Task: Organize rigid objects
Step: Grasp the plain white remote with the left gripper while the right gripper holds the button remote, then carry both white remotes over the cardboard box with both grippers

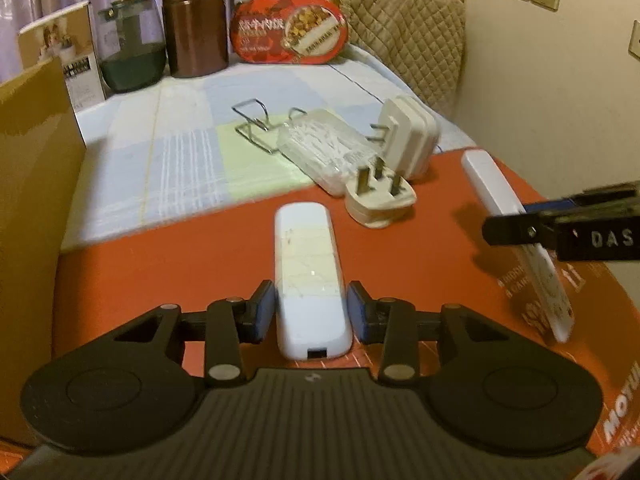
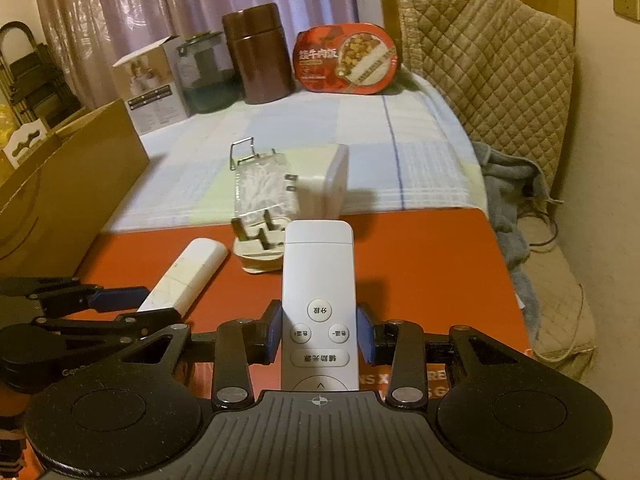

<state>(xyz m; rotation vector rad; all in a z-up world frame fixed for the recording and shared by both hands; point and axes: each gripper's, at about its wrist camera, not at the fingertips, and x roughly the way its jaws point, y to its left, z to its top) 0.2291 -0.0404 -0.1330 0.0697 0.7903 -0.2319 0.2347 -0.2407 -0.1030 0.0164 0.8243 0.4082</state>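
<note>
Your left gripper (image 1: 312, 312) clamps the slick, light white dongle (image 1: 310, 280) near its port end, right gripper (image 2: 318, 336) grips the stiff remote (image 2: 319, 304) mid-body, so squeeze flat sides.

brown canister (image 1: 195, 24), glass jar (image 1: 132, 46), quilted cover (image 1: 404, 28)

We cannot read the blurred print on the red oval tin (image 1: 290, 30). Left of it, the cardboard box (image 1: 36, 208) is cut off by the frame's edge. Nearer than the tin, the remote (image 2: 319, 308) has its lower end hidden behind the gripper body.
</note>
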